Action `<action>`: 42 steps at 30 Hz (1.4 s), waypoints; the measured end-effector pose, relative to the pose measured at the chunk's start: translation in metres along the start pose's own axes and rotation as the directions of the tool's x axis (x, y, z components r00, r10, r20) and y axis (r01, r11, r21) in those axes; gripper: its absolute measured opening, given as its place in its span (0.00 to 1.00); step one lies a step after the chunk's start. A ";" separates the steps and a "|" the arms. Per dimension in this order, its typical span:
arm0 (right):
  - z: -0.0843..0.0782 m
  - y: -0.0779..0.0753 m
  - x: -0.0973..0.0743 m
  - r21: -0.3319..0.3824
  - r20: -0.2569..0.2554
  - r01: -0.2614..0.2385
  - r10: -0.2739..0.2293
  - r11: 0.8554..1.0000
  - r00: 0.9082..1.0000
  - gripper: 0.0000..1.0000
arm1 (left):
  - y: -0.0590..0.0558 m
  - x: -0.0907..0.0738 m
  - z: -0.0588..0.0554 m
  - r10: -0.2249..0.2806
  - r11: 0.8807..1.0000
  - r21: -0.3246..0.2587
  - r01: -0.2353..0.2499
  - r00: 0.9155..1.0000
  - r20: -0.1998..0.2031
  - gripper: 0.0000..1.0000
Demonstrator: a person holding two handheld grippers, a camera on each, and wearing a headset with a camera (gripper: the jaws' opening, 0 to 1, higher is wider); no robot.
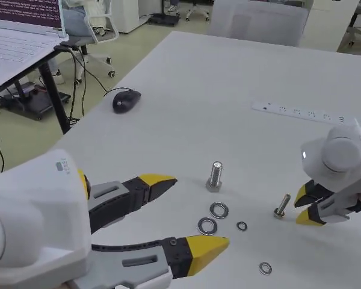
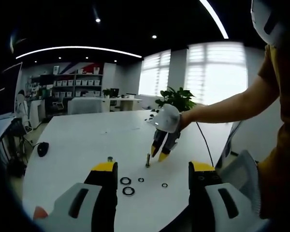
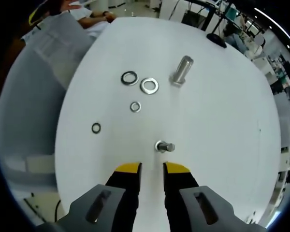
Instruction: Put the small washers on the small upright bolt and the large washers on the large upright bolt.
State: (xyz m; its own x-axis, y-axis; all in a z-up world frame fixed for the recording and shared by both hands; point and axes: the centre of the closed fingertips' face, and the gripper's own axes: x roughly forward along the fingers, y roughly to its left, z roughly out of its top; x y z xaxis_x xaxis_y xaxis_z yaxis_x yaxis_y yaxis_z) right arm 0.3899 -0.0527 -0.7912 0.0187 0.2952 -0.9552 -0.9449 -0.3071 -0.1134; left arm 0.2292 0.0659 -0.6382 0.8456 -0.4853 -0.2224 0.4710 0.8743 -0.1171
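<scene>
White table (image 1: pixel 186 78) holds all the bits. Big silver bolt (image 1: pixel 215 176) stands upright on its head near the middle. Small silver bolt (image 1: pixel 281 206) stands to its right, well apart, and leans a bit in the head view.

Just in front of the big bolt lie 2 big silver ring washers: first big washer (image 1: pixel 219 210) and second big washer (image 1: pixel 207 226), close together. First small washer (image 1: pixel 242 226) lies just beside them, twd the small bolt. Second small washer (image 1: pixel 265 268) lies nearer the person, apart from the rest. All 4 lie flat on the table.

L gripper (image 1: pixel 201 211), grey w/ yellow tips, hangs over the table next to the big washers. Its jaws are wide apart w/ nothing in them.

R gripper (image 1: pixel 299 211) sits just beside the small bolt, tips pointing at it. In the right gripper view the R gripper (image 3: pixel 152 167) has a narrow gap btwn its jaws, holds nothing, and the small bolt (image 3: pixel 164 146) is just ahead, not touching.

Black computer mouse (image 1: pixel 126 100) and a long white power strip (image 1: pixel 301 112) lie farther back on the table.
</scene>
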 end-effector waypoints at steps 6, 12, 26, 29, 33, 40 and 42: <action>0.008 0.024 -0.008 0.010 0.031 -0.013 0.013 1.000 0.999 0.19 | -0.007 -0.006 0.001 -0.010 1.000 0.016 0.010 1.000 0.004 0.58; 0.020 0.048 -0.006 -0.002 0.050 -0.049 0.049 0.999 0.998 0.21 | -0.013 -0.013 0.003 -0.011 1.000 0.022 0.010 1.000 0.017 0.58; 0.047 0.087 0.025 -0.070 0.046 -0.121 0.124 0.990 0.991 0.25 | -0.016 -0.026 0.002 0.011 1.000 0.018 -0.011 1.000 0.029 0.59; 0.047 0.089 0.032 -0.075 0.035 -0.130 0.133 0.989 0.991 0.25 | -0.015 -0.028 0.002 0.017 1.000 0.016 -0.018 0.999 0.032 0.59; 0.045 0.090 0.036 -0.076 0.020 -0.136 0.138 0.988 0.990 0.25 | -0.012 -0.030 0.002 0.027 1.000 0.012 -0.027 0.999 0.033 0.58; 0.045 0.089 0.039 -0.076 0.012 -0.140 0.141 0.987 0.990 0.24 | -0.009 -0.029 0.003 0.033 0.999 0.009 -0.034 0.999 0.040 0.58; 0.045 0.090 0.039 -0.084 0.008 -0.139 0.140 0.987 0.990 0.24 | -0.009 -0.028 0.003 0.031 0.999 0.008 -0.031 0.999 0.043 0.58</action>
State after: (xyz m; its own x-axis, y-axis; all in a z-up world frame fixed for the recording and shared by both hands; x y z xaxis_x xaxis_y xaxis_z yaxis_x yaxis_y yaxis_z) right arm 0.2913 -0.0281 -0.8261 -0.1167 0.2560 -0.9596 -0.9075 -0.4200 -0.0017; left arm 0.2023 0.0714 -0.6278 0.8697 -0.4580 -0.1839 0.4465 0.8889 -0.1024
